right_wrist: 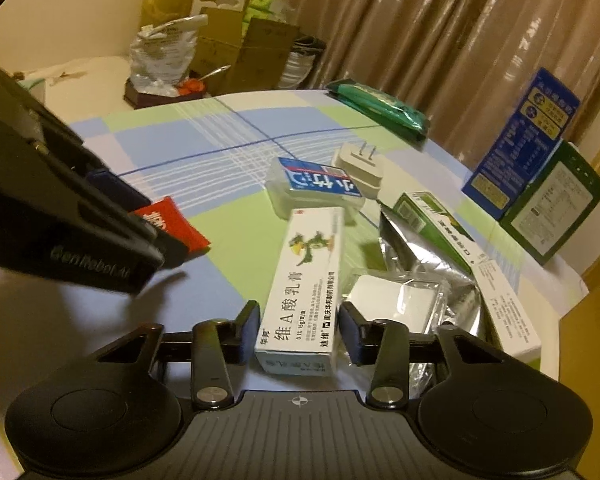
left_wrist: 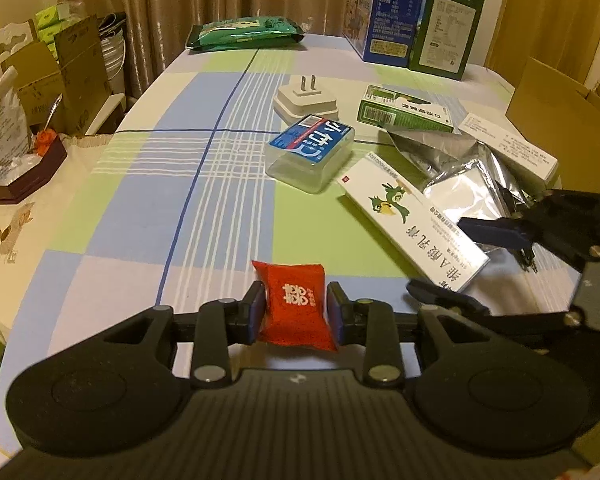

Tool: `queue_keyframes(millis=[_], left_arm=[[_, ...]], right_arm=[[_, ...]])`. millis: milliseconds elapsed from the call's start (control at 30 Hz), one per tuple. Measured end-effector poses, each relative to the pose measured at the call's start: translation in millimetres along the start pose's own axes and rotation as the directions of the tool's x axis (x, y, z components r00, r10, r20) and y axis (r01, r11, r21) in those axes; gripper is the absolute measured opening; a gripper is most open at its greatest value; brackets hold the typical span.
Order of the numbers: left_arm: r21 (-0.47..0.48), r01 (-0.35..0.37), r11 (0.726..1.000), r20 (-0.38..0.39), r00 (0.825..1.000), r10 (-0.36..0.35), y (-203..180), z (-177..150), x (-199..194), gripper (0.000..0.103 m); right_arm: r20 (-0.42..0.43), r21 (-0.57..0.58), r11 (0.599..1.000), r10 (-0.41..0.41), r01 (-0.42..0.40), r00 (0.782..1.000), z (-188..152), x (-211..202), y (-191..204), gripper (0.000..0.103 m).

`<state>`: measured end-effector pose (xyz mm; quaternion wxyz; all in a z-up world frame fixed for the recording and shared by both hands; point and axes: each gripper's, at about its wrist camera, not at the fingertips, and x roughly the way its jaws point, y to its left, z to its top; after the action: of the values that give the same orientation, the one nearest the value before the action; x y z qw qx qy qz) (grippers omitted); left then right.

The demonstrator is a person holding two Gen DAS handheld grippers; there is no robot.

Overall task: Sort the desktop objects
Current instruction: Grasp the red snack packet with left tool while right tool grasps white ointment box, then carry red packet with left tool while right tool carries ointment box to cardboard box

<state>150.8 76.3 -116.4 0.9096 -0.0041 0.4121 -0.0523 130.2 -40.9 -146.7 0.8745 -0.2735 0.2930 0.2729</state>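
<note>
In the left wrist view my left gripper (left_wrist: pixel 296 312) is shut on a small red packet (left_wrist: pixel 294 306) with white characters, held just above the checked tablecloth (left_wrist: pixel 180 184). The right wrist view shows the same packet (right_wrist: pixel 180 232) in the left gripper (right_wrist: pixel 156 232) at the left. A long white box (right_wrist: pixel 304 288) with a green bird lies on the cloth. Its near end sits between the fingers of my right gripper (right_wrist: pixel 302 330). The pads stand close beside its sides, with a thin gap at the right pad. The left view shows the right gripper (left_wrist: pixel 436 256) straddling that box (left_wrist: pixel 412 216).
Behind the white box lie a clear case with a blue label (left_wrist: pixel 312 152), a white plug adapter (left_wrist: pixel 306 100), a green carton (left_wrist: pixel 404 110), silver foil pouches (left_wrist: pixel 456 168) and another white box (left_wrist: pixel 508 148). Tall blue and green cartons (left_wrist: pixel 392 12) stand at the back. A cardboard box (left_wrist: pixel 560 108) sits right.
</note>
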Motion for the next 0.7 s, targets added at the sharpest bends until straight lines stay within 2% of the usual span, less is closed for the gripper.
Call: queue_keyframes(millis=[133, 233, 333, 500, 600, 700], left_arm=[[0.015, -0.013, 1.0, -0.008, 1.0, 0.014, -2.4, -0.7, 4.4, 0.037], [0.035, -0.024, 0.999, -0.007, 1.0, 0.025, -5.5, -0.8, 5.3, 0.039], [0.073, -0.037, 0.997, 0.005, 0.999, 0.037, -9.9, -1.3, 4.9, 0.039], [0.177, -0.096, 0.98, 0.03, 0.995, 0.092, -21.7, -5.5, 7.8, 0.039], [0.196, -0.101, 0.975, 0.029, 0.995, 0.097, -26.4, -6.2, 12.0, 0.038], [0.216, -0.107, 0.971, 0.033, 0.994, 0.103, -31.3, -5.3, 14.2, 0.029]], right_arm=[[-0.025, 0.087, 0.996, 0.028, -0.025, 0.999, -0.1, -6.9, -11.2, 0.036], [-0.055, 0.241, 0.967, 0.093, -0.077, 0.994, -4.8, -17.6, -25.7, 0.035], [-0.067, 0.324, 0.94, 0.132, -0.103, 0.989, -14.4, -26.8, -29.3, 0.035], [-0.062, 0.309, 0.947, 0.117, -0.092, 0.991, -18.8, -27.5, -24.5, 0.036], [-0.055, 0.294, 0.952, 0.106, -0.086, 0.993, -19.4, -25.7, -23.2, 0.038], [-0.052, 0.284, 0.955, 0.1, -0.081, 0.994, -22.3, -22.4, -22.2, 0.04]])
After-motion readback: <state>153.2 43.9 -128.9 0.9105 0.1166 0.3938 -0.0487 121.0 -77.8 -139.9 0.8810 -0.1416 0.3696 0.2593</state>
